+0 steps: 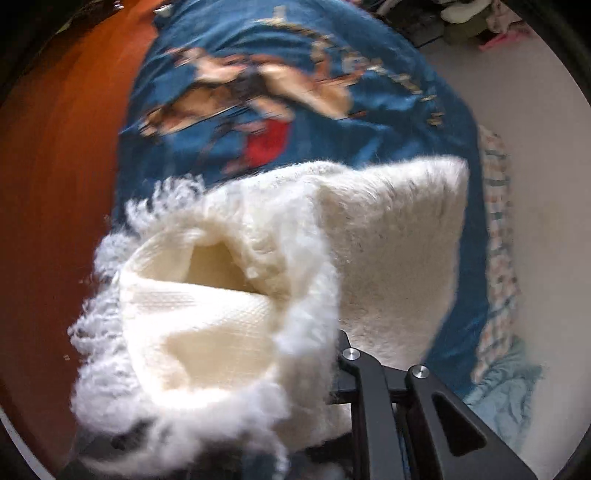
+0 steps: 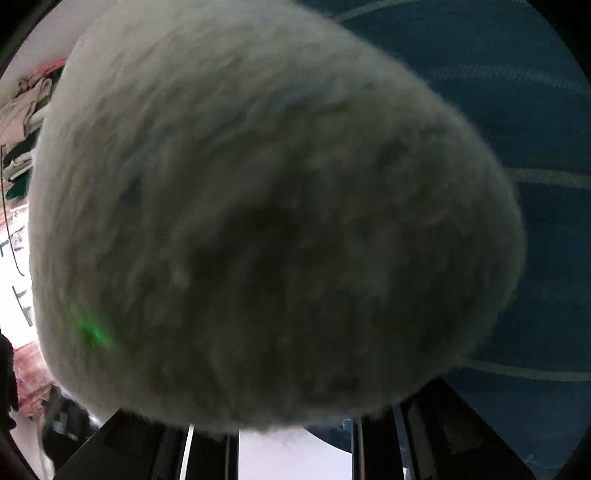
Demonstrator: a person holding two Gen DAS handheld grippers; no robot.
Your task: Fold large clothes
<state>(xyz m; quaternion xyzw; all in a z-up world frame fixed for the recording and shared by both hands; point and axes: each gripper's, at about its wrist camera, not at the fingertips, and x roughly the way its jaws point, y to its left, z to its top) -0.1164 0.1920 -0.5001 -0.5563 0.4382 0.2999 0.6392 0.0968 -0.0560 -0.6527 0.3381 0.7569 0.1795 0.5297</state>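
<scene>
White fleece (image 2: 273, 221) hides right gripper tips; blanket print (image 1: 258, 96) blurred.

Reddish wooden floor (image 1: 55, 184), pale wall (image 1: 535, 166), blue patterned bedspread (image 1: 406, 122), distant clothes heap (image 1: 469, 22).

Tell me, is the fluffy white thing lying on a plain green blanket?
No, the fluffy white garment lies on a blue blanket with a tan and red picture on it, seen from the left wrist.
</scene>
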